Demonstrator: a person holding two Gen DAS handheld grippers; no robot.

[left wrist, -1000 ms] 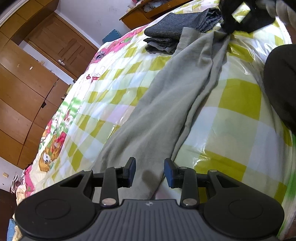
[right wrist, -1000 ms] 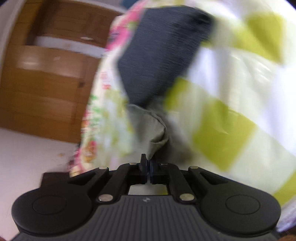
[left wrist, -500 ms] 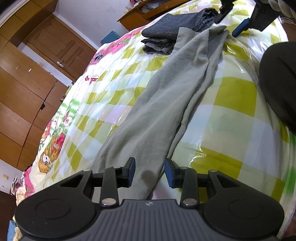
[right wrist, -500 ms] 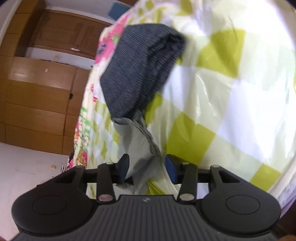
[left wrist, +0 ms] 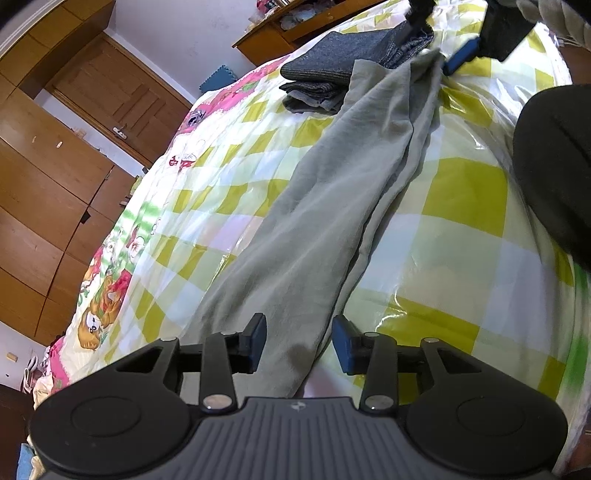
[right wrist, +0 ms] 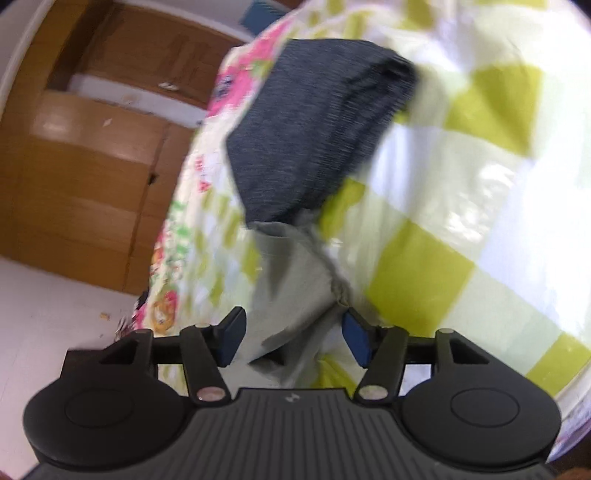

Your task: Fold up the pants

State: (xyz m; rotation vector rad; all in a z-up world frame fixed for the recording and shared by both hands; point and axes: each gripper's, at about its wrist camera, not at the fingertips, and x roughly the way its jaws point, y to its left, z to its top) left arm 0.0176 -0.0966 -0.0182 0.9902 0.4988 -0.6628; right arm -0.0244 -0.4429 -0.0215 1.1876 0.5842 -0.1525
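Grey-green pants (left wrist: 332, 206) lie stretched lengthwise on the yellow-checked bed cover (left wrist: 461, 206). Their near end runs between the fingers of my left gripper (left wrist: 299, 345). Its jaws are opening, and the pads stand just clear of the cloth. The far end (right wrist: 291, 295) rests beside a folded dark grey pile (right wrist: 314, 140). My right gripper (right wrist: 293, 338) hovers over that end with its jaws opening, the cloth loose between the pads. In the left wrist view the right gripper (left wrist: 439, 40) shows at the top, by the same pile (left wrist: 332, 62).
A person's dark-clothed leg (left wrist: 554, 155) rests on the bed at the right. Wooden wardrobes (left wrist: 44, 177) line the left side beyond the bed edge. A wooden desk (left wrist: 280, 29) stands behind the bed. Pale floor (right wrist: 55, 314) lies between the bed and the wardrobes.
The right gripper went from shut on the pants' far end to wide apart, and the cloth dropped onto the bed beside the dark pile. The left jaws widened slightly.
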